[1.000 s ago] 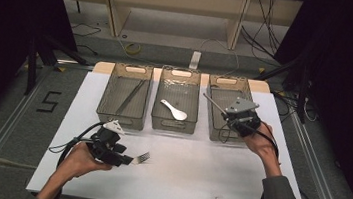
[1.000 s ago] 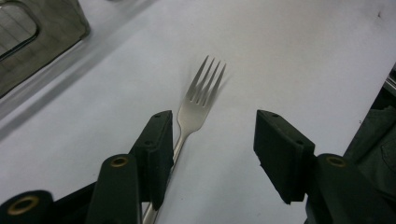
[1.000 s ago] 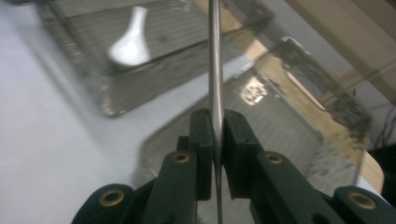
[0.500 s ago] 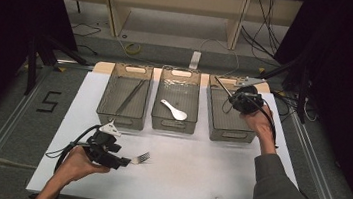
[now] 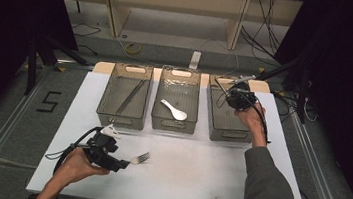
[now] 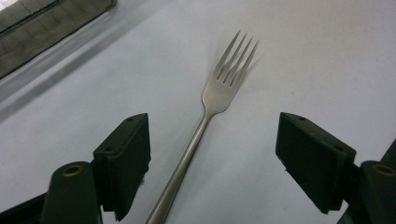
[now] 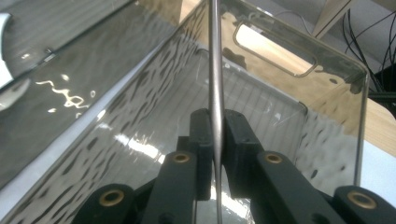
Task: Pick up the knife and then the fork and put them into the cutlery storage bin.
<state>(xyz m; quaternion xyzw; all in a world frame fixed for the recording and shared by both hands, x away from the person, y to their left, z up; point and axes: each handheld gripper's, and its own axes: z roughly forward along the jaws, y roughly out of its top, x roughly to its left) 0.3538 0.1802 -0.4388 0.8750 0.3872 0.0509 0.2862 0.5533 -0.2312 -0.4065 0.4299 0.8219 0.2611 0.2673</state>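
White spoon [image 5: 173, 110] lies in middle bin [image 5: 174, 124]

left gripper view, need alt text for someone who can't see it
A silver fork lies flat on a white table, its handle running between the left gripper's two black jaws, which stand open and clear of it on either side and have just been opening. The corner of a clear plastic bin shows at top left.

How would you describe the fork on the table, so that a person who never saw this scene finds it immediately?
Start at the white table top, where three clear bins stand in a row at the far side. In front of the left bin, near the table's front edge, the fork lies flat between the open jaws of the left tool. Unlike the other utensils, it lies outside the bins and has four tines.
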